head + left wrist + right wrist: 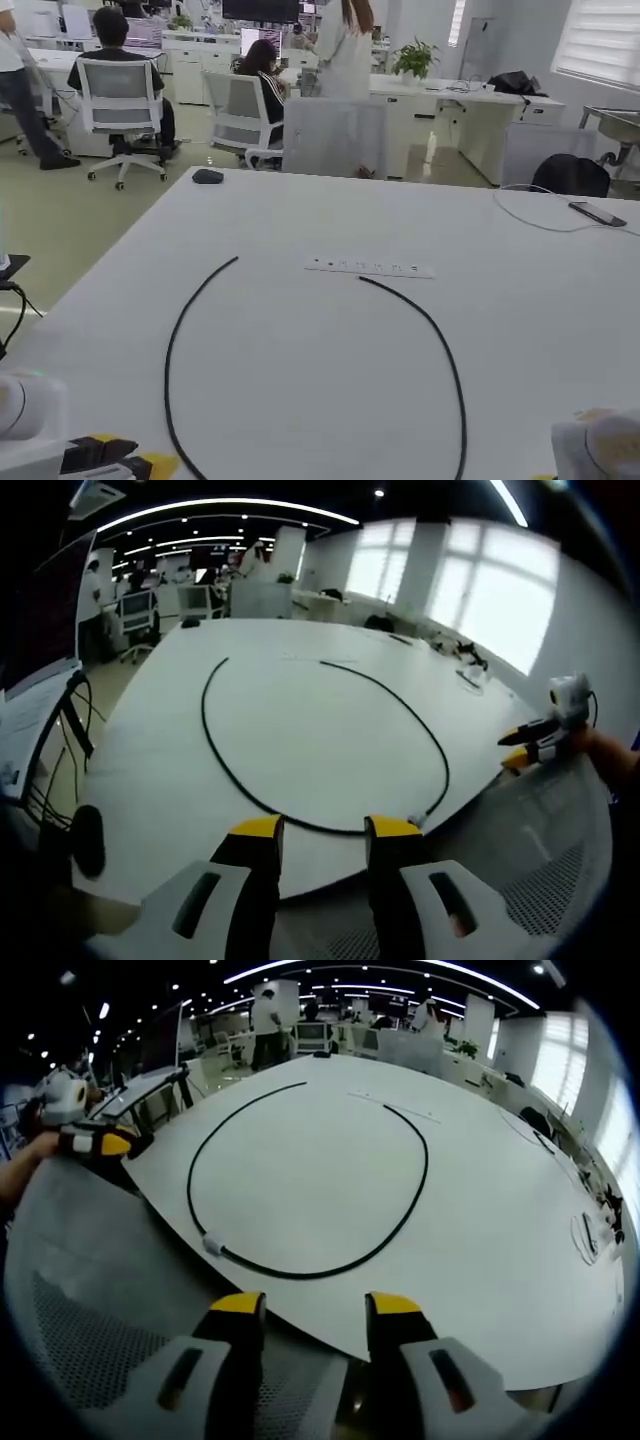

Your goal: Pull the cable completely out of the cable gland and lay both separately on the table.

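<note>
A long black cable (170, 350) lies in a wide open loop on the white table (320, 380), both ends pointing at the far side. In the right gripper view the cable (190, 1185) carries a small white cable gland (212, 1244) on its near left stretch. My left gripper (323, 830) is open with nothing between its jaws, off the near table edge; it sits at the lower left (115, 455) in the head view. My right gripper (303, 1308) is open and holds nothing, low at the right (585, 450). The cable (205, 710) curves ahead of the left jaws.
A flat white strip (368, 267) lies just beyond the cable ends. A dark phone (597, 213) with a thin lead rests at the far right, a small black object (207, 177) at the far edge. Office chairs (120, 95) and people stand beyond the table.
</note>
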